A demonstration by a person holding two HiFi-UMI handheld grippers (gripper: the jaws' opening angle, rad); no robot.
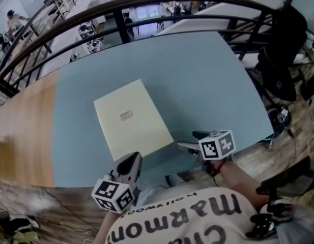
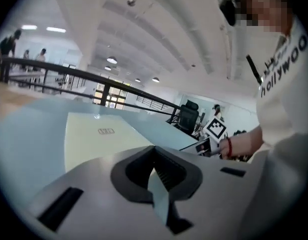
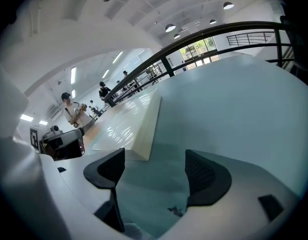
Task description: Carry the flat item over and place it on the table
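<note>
A flat cream box (image 1: 131,118) lies on the blue-grey table (image 1: 197,75), with a small label on its lid. My left gripper (image 1: 132,161) sits at the box's near edge, jaws shut with nothing between them. In the left gripper view the closed jaws (image 2: 154,156) point over the box (image 2: 99,134). My right gripper (image 1: 191,140) stands open just right of the box's near right corner. The right gripper view shows the open jaws (image 3: 154,166) low over the table, the box's corner (image 3: 131,124) just ahead of the left jaw.
The table's left part is bare wood (image 1: 24,131). A dark curved railing (image 1: 146,9) runs behind the table. A black chair (image 1: 279,70) and cables stand at the right. People are far off at the back left.
</note>
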